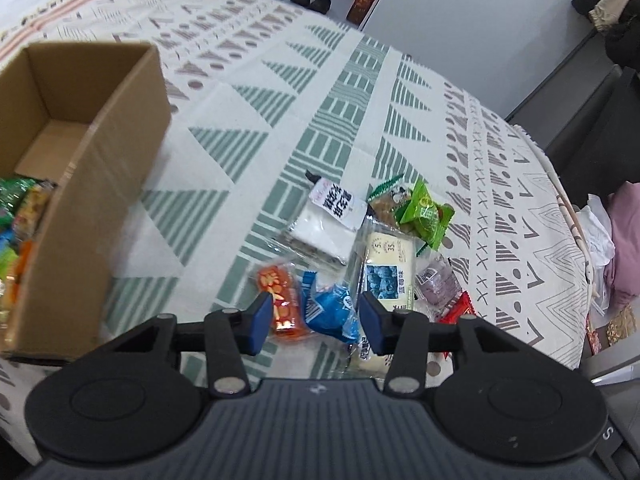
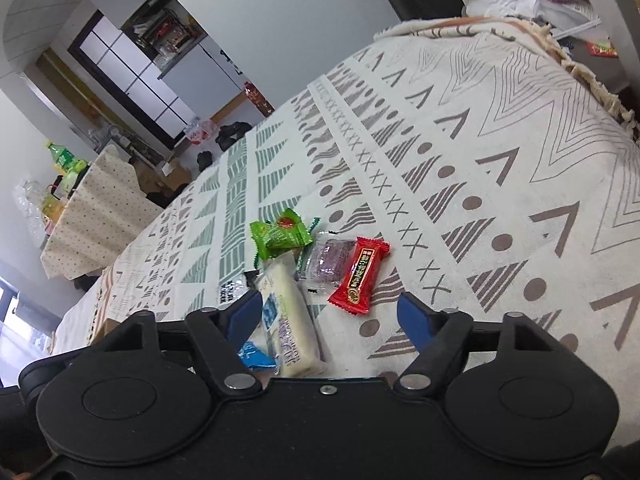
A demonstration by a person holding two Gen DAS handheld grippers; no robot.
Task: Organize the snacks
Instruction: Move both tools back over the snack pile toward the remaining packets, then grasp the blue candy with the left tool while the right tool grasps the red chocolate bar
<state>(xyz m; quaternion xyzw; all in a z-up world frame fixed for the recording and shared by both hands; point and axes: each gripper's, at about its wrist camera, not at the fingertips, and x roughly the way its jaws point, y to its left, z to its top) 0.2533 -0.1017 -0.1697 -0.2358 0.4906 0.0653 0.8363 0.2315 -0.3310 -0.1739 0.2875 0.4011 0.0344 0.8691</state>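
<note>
A: Edges and room first, quick.
B: Snacks sit in a loose pile on the patterned cloth (image 1: 280, 92). The cardboard box (image 1: 120, 152) is off to the left of the pile, open top, wrappers already inside at its near end. Wide bare cloth between box and pile. In the right wrist view, bare cloth runs right of the pile up to the fringed edge.

A: Left gripper?
B: left gripper (image 1: 314, 318) is low over the pile's near end, jaws apart. The blue packet (image 1: 332, 314) lies between the blue pads; I can't tell if the pads touch it. The orange packet (image 1: 280, 304) is just outside the left pad, the white bar (image 1: 386, 268) beside the right pad.

A: Right one?
B: right gripper (image 2: 332, 312) has its jaws released, wider. The red packet (image 2: 360, 276) lies just ahead, between the fingertips, untouched. The white bar passes by its left pad. Purple packet (image 2: 332, 260) and green packet (image 2: 280, 236) lie farther out.
</note>
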